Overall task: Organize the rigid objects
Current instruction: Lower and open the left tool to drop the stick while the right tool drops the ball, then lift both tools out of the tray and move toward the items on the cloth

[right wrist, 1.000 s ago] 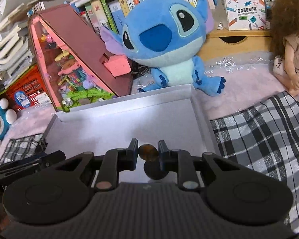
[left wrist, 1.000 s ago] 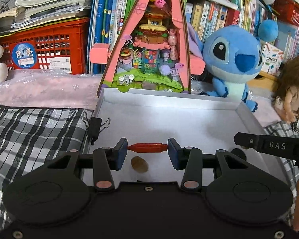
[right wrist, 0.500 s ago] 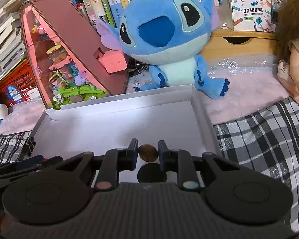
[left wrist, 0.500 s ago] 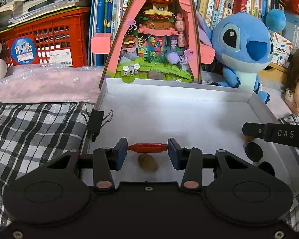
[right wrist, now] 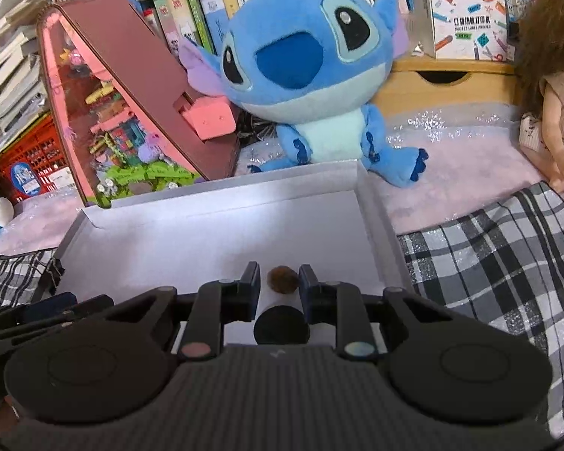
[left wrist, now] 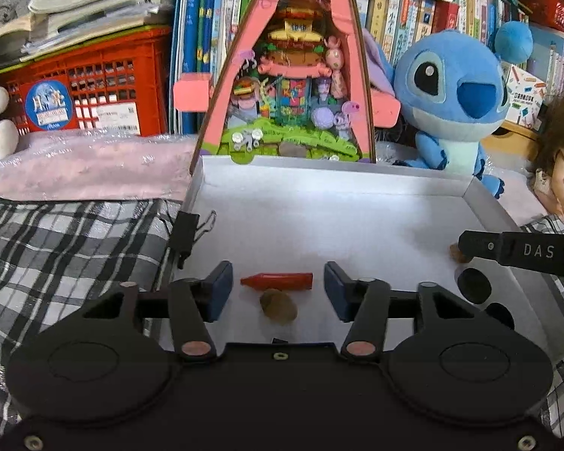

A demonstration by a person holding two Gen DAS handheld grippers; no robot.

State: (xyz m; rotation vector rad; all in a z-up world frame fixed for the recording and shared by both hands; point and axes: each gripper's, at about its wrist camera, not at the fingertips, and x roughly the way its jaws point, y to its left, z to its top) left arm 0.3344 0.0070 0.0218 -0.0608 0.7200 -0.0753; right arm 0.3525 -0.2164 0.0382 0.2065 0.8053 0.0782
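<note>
The white tray [left wrist: 357, 203] is the biggest thing in front of me, a shallow box lying on a plaid cloth [left wrist: 67, 240] with a binder clip [left wrist: 186, 235] pinching its left wall. I judge it to be the collecting place, since each small hard piece lies on its floor. Behind it stand a pink triangular toy house [left wrist: 293, 75] and a blue plush [left wrist: 451, 101], both outside the tray.

My left gripper [left wrist: 278, 287] has just been opening: its fingers [left wrist: 218, 289] stand spread, clear of both ends of the red crayon [left wrist: 278, 281], which lies flat on the tray floor between them. A brown pebble [left wrist: 278, 306] sits just in front of it, nearer me.

My right gripper [right wrist: 280, 287] has also just been opening; its fingers [right wrist: 250, 287] are slightly apart, with a round brown nut [right wrist: 282, 279] resting between them, touched by neither. A black disc [right wrist: 281, 325] lies just below it. I judge both pieces as delivered.
</note>
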